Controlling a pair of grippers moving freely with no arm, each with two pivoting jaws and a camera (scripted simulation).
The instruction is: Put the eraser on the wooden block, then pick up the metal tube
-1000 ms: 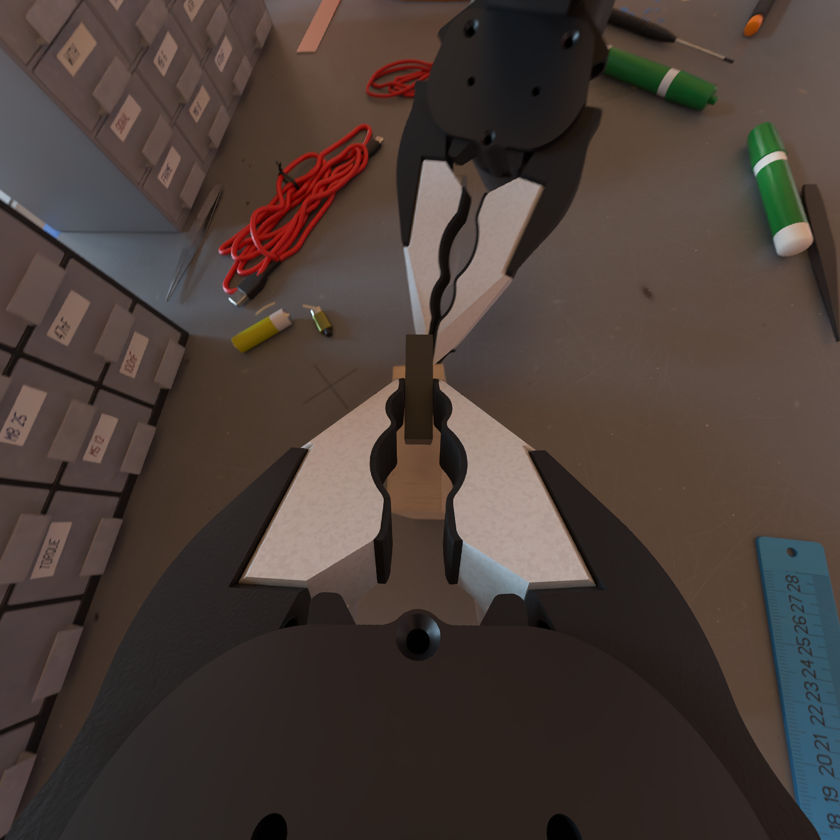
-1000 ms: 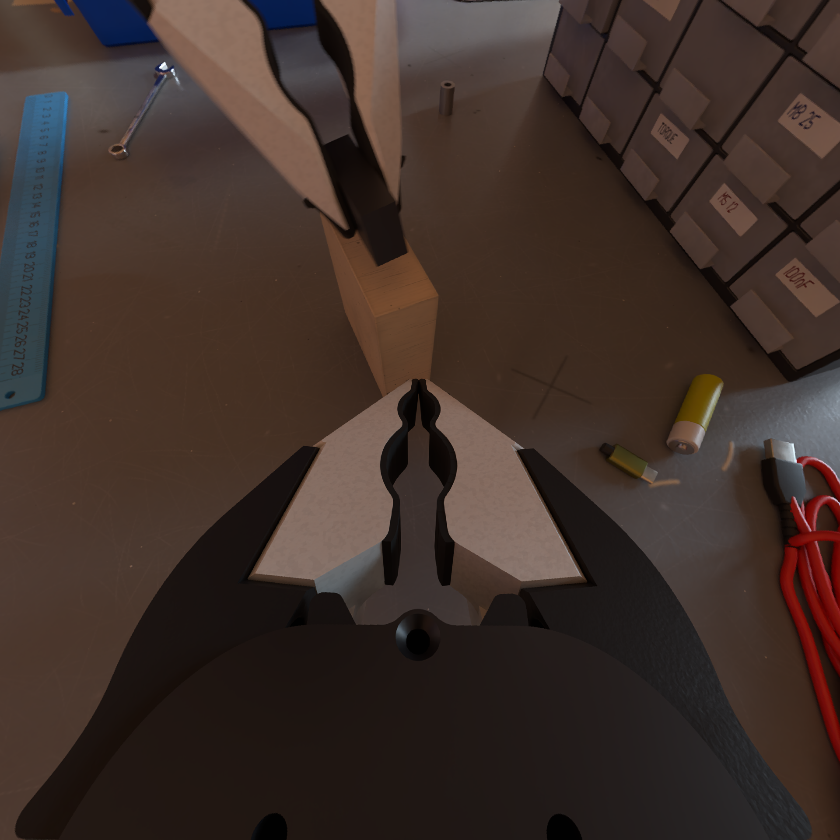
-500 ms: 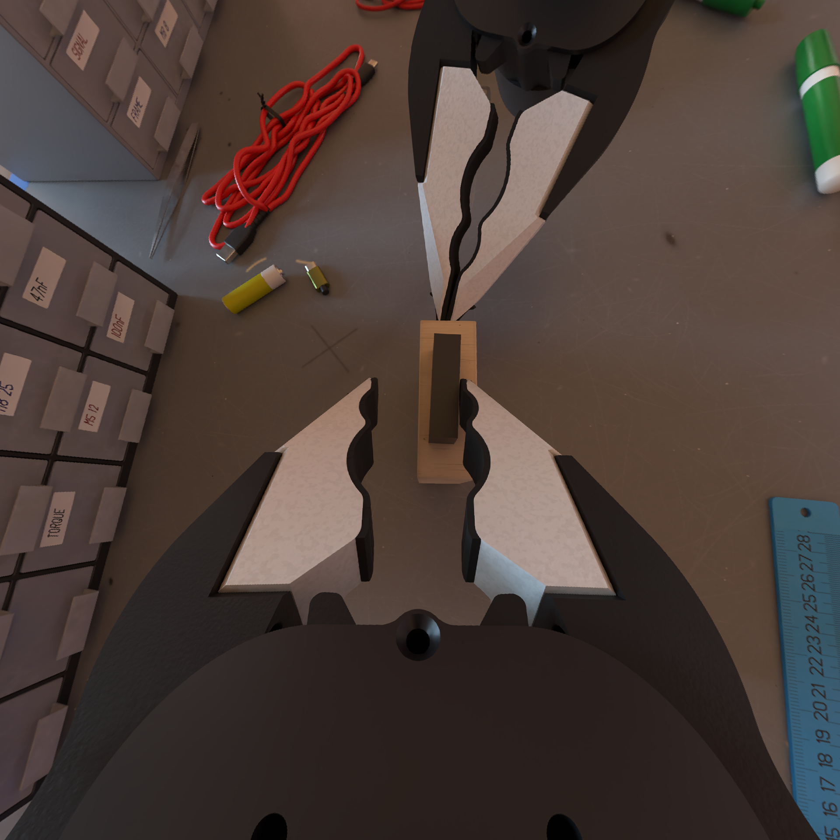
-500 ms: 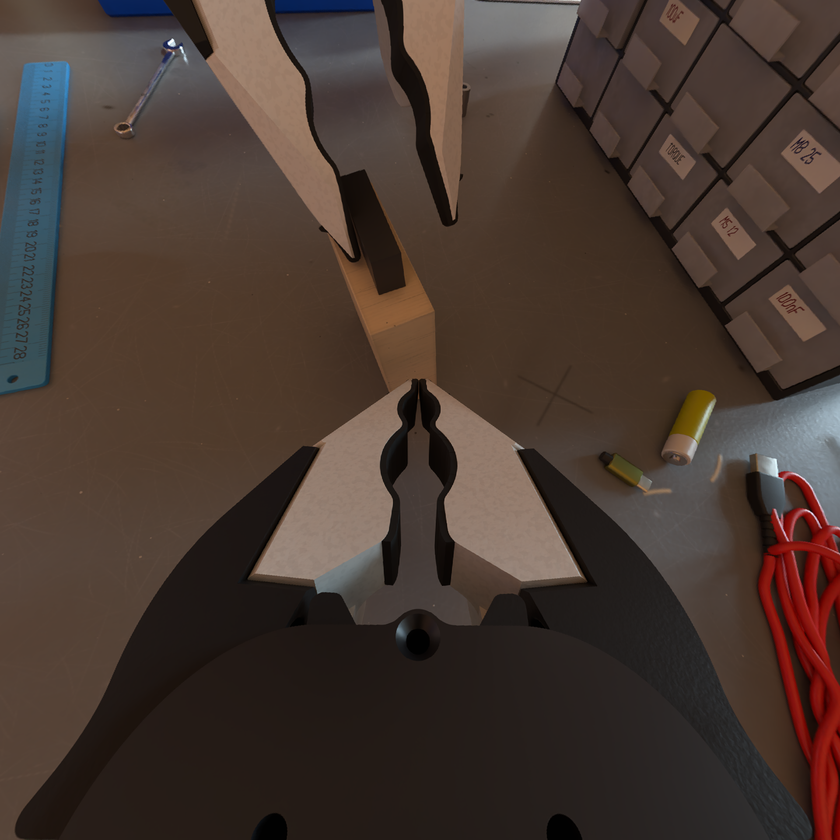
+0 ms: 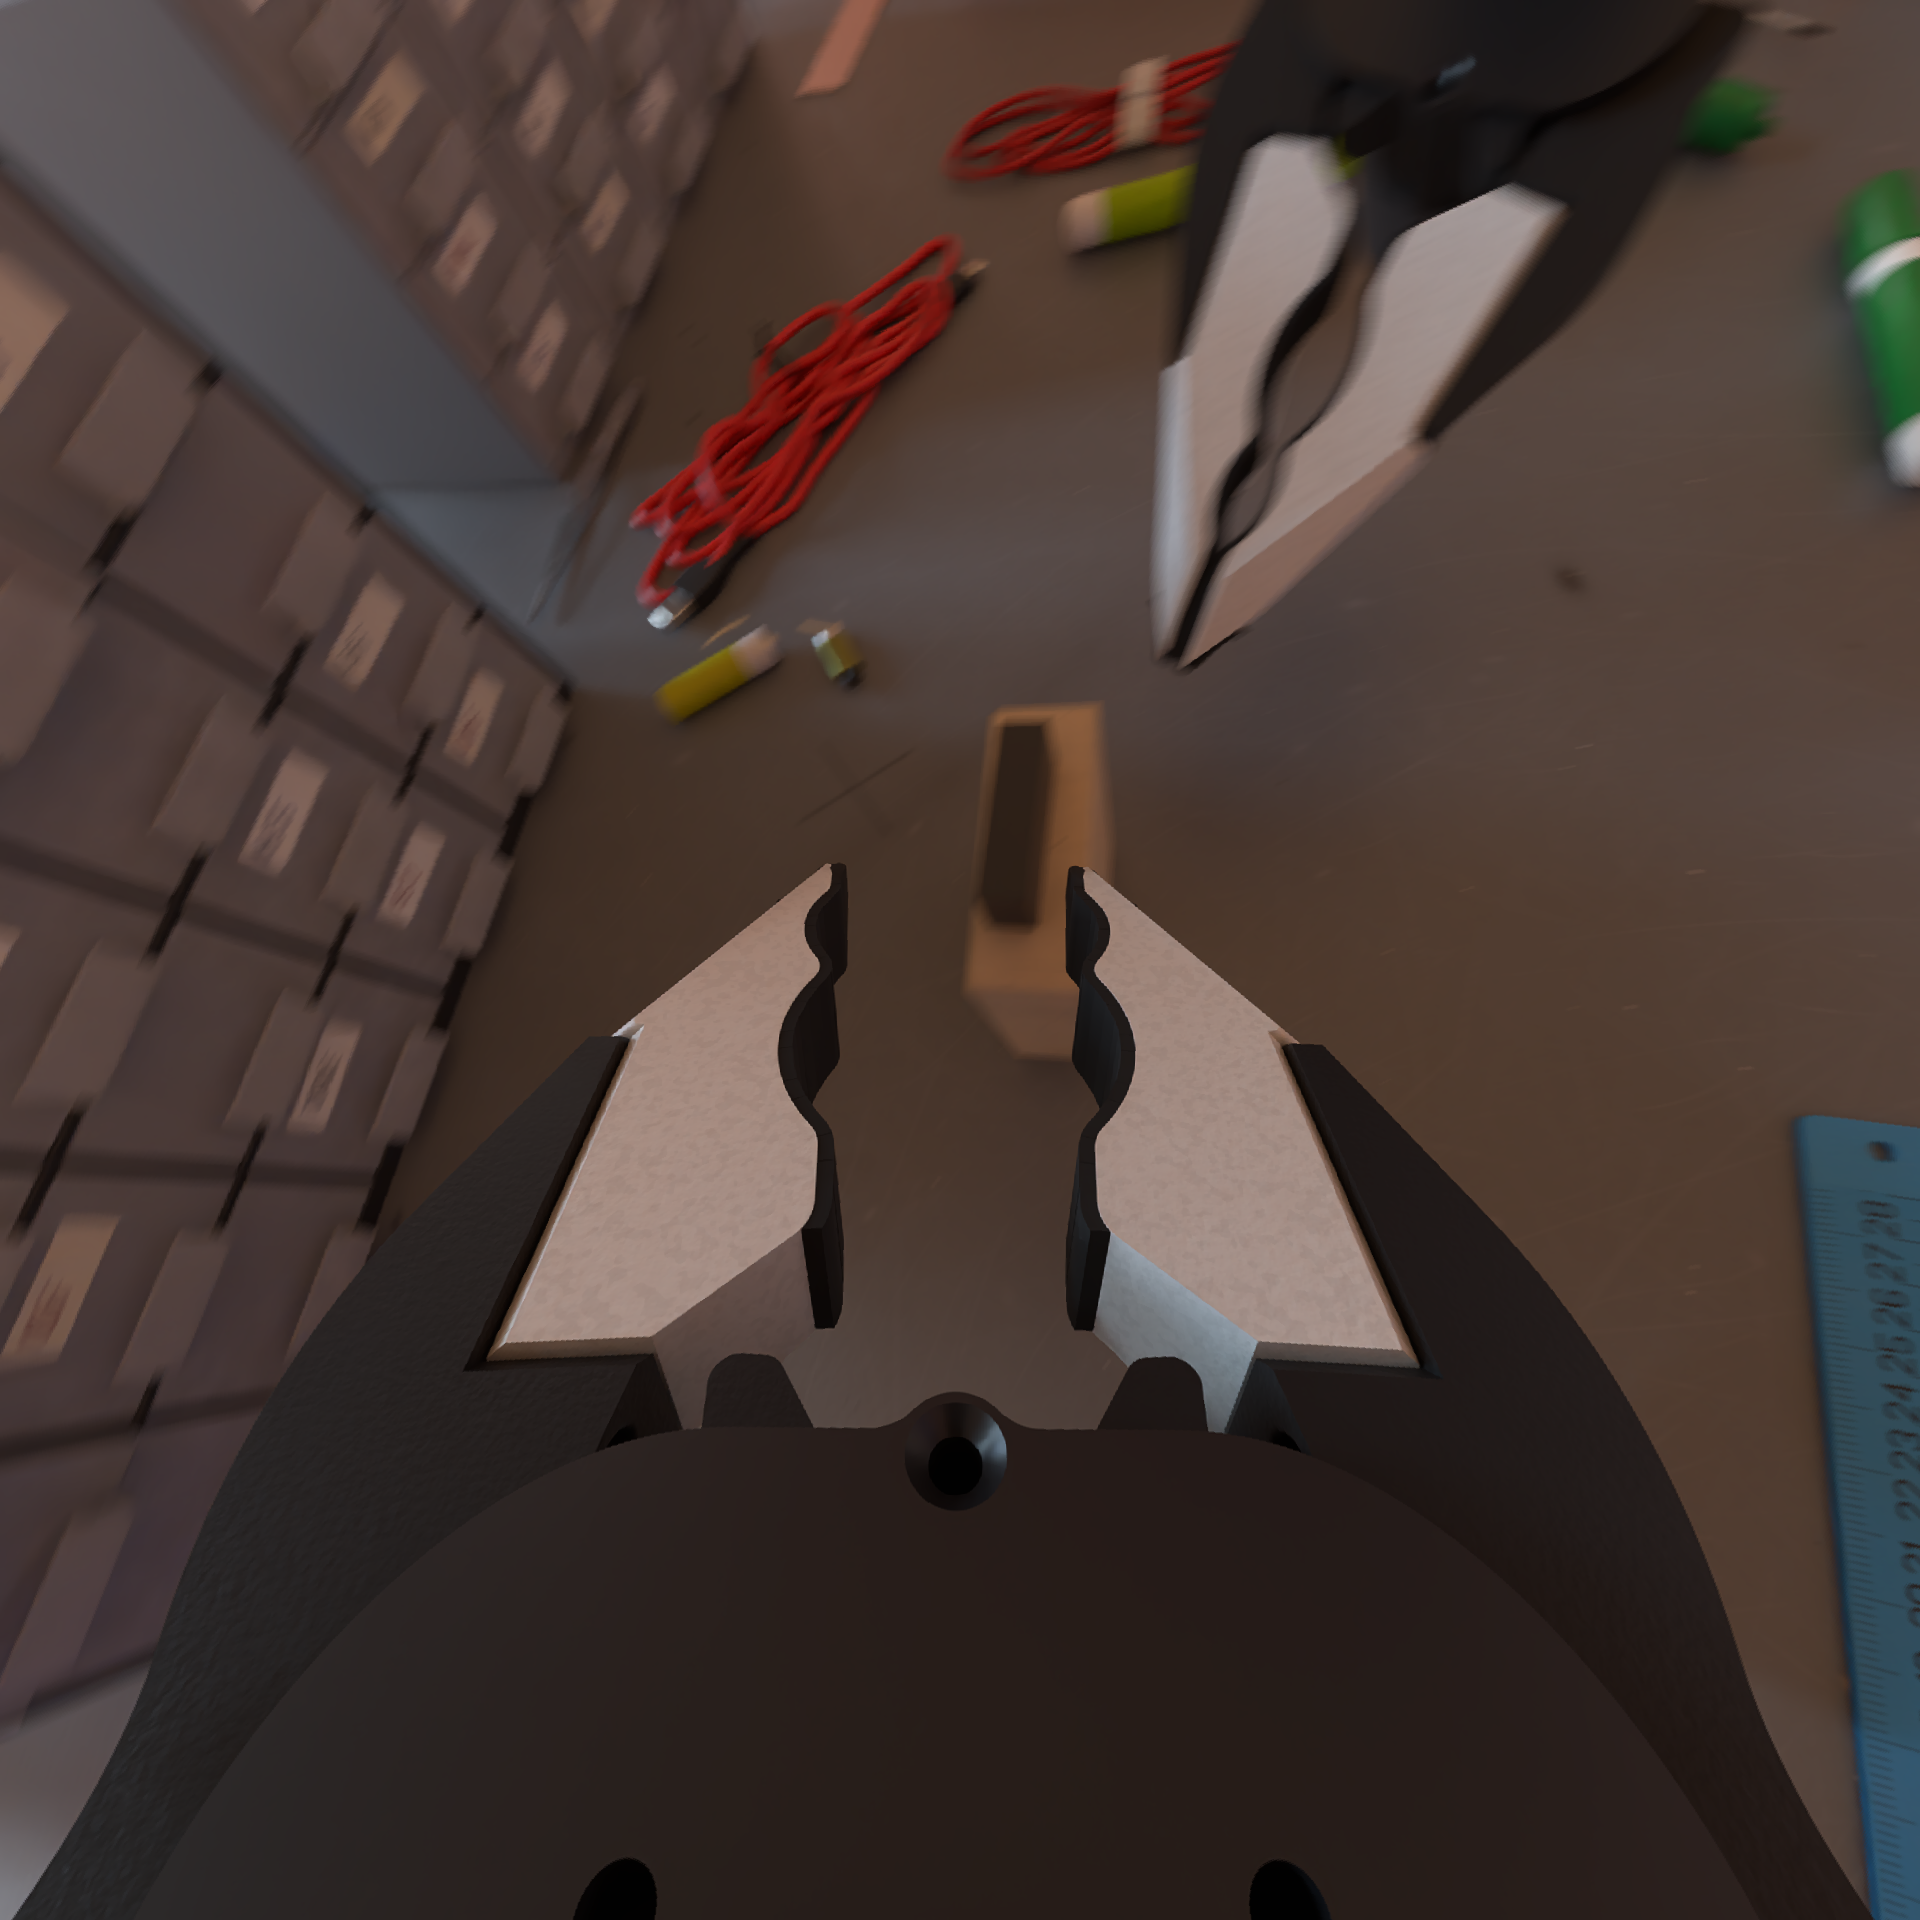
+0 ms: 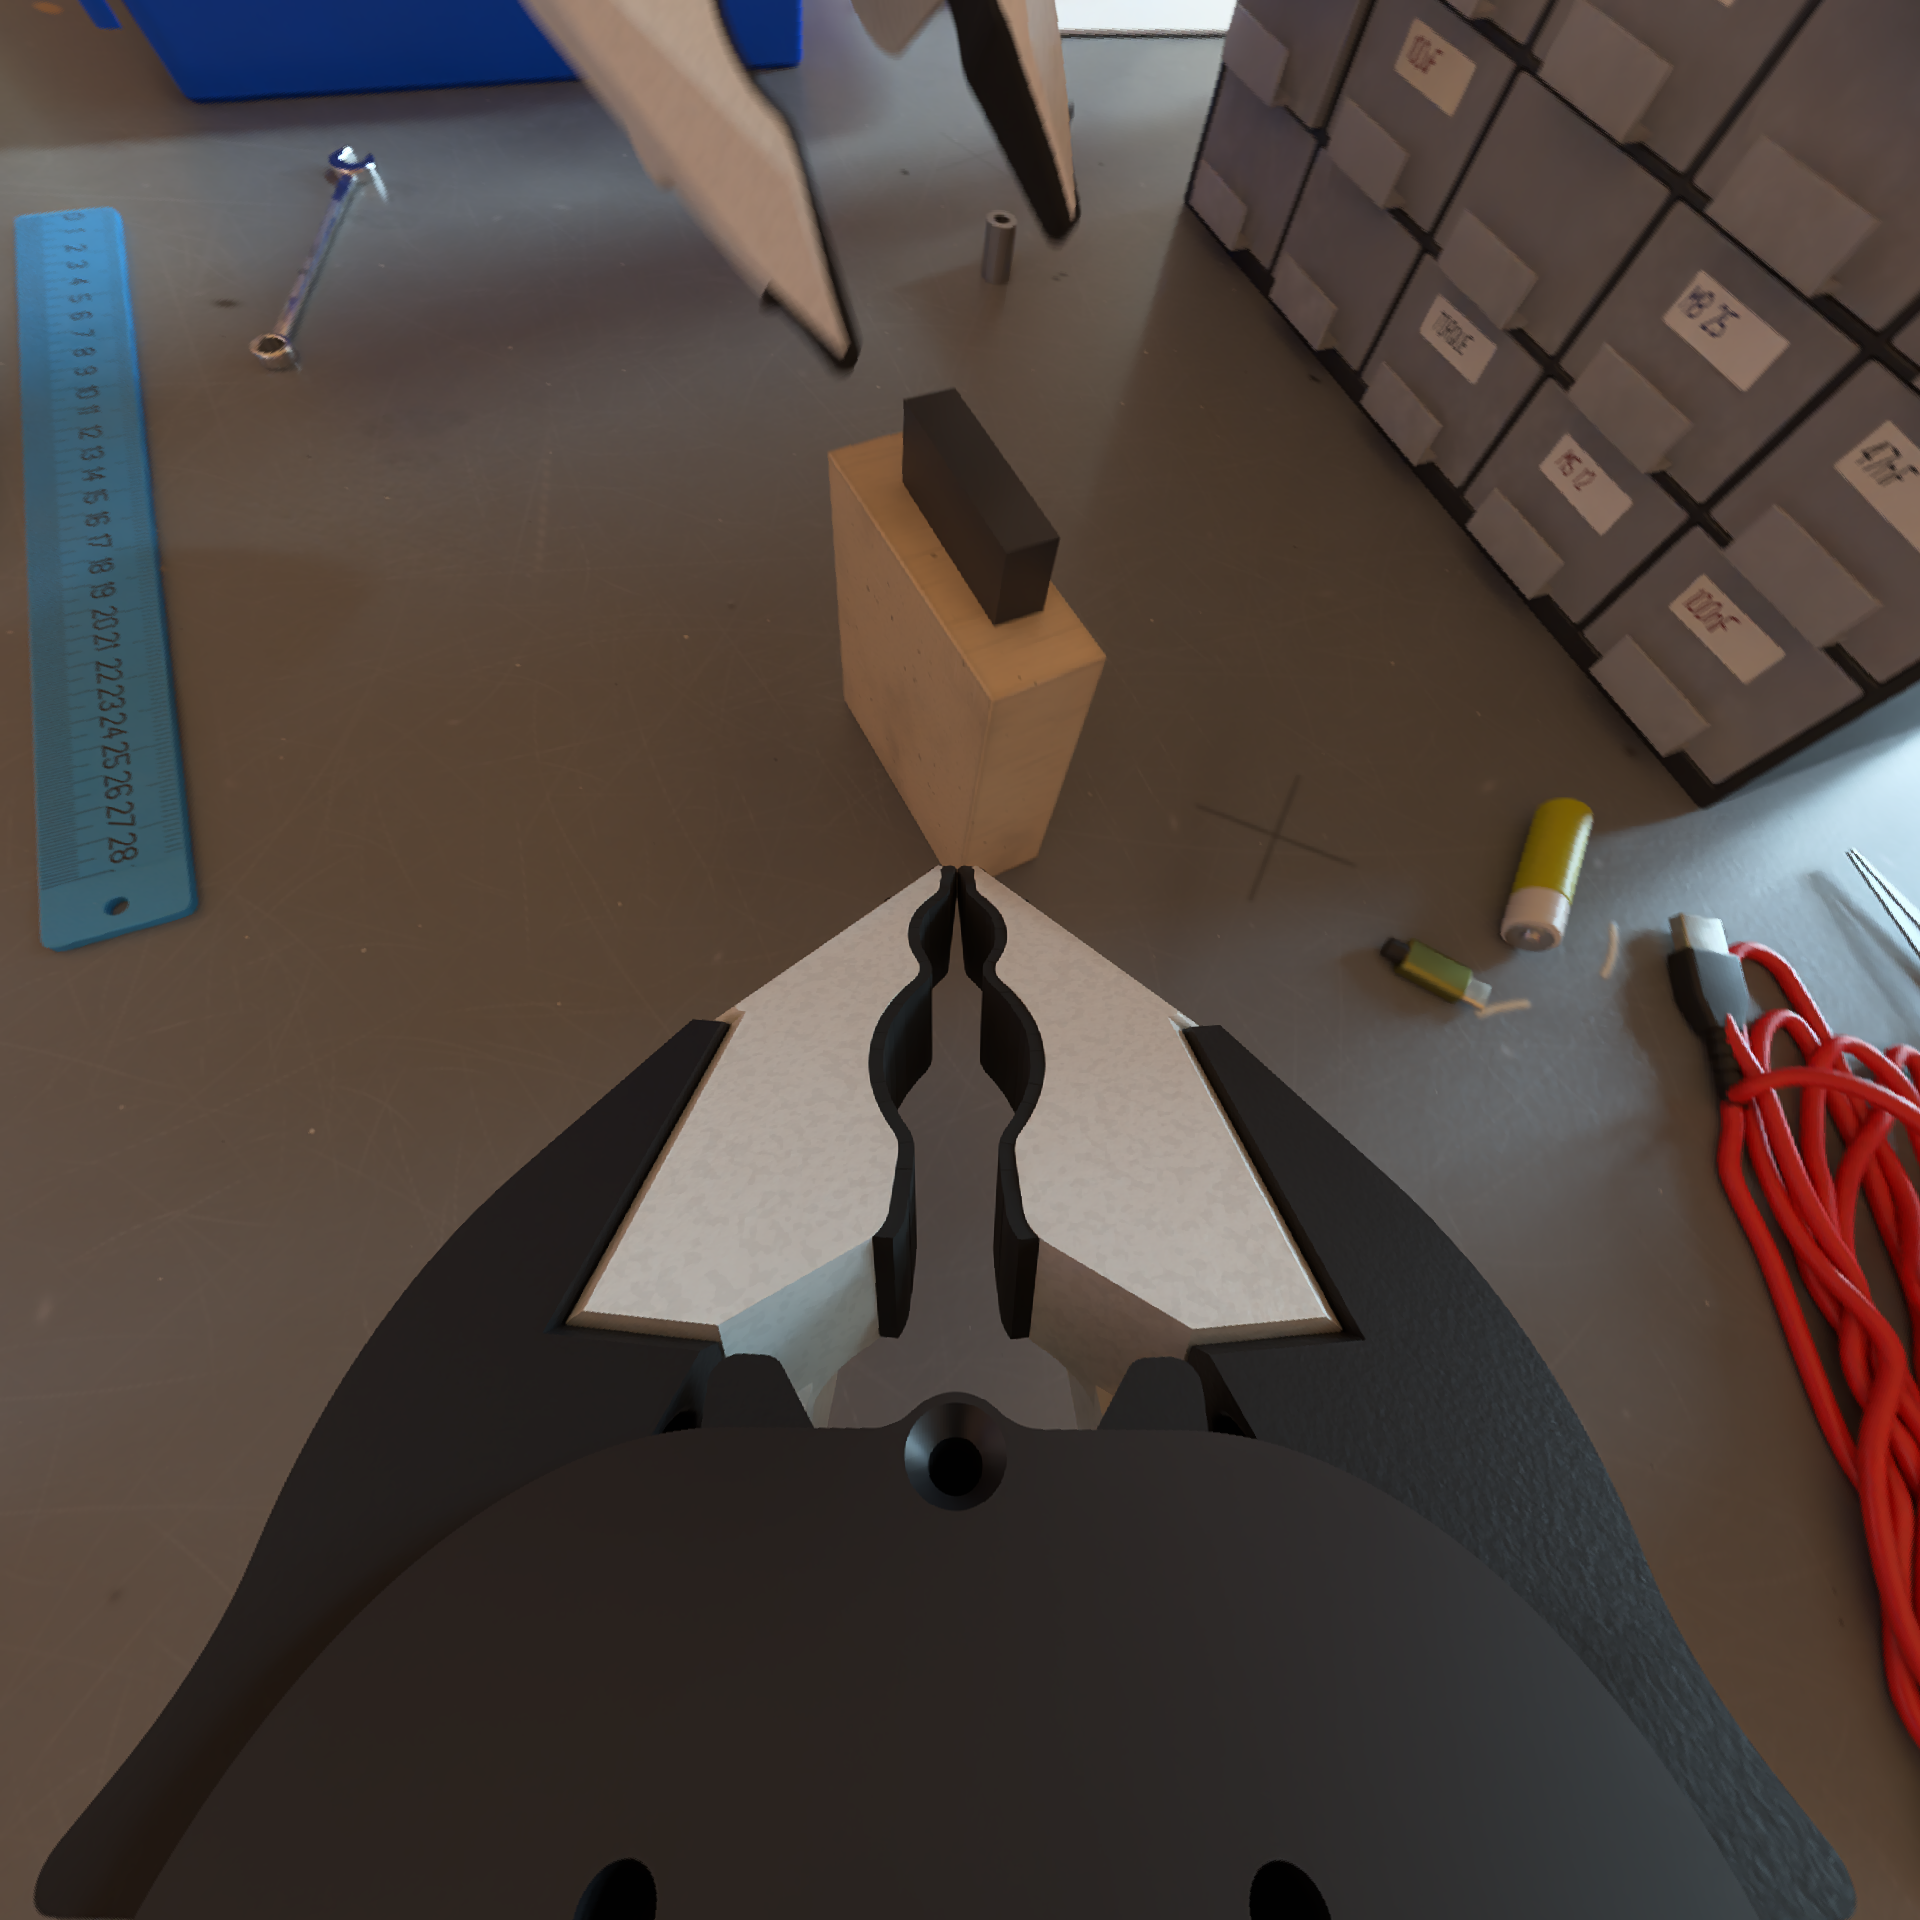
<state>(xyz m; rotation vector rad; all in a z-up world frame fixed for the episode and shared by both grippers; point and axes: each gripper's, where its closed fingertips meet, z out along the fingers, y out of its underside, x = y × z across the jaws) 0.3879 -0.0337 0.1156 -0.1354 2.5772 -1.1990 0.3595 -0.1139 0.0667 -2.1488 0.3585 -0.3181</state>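
Observation:
The black eraser (image 6: 977, 509) lies on top of the wooden block (image 6: 935, 665), which stands on the grey bench; both also show in the left wrist view, the eraser (image 5: 1016, 821) on the block (image 5: 1070, 790). My left gripper (image 5: 956, 873) is open and empty, raised above and behind the block; its fingers (image 6: 748, 177) show at the top of the right wrist view. My right gripper (image 6: 957, 873) is shut and empty, its tips near the block's near corner. The small metal tube (image 6: 998, 246) stands upright beyond the block.
Grey drawer cabinets (image 6: 1610, 343) stand to the right, on the left in the left wrist view (image 5: 208, 831). A blue ruler (image 6: 94, 582), a spanner (image 6: 312, 260), a blue box (image 6: 416, 52), red cables (image 6: 1849, 1195), a yellow cylinder (image 6: 1548, 868) and green markers (image 5: 1881, 312) lie around.
My left gripper let go of the eraser, opened wider and lifted up and back from the block. The eraser stays on the block. My right gripper stayed shut and drew back slightly.

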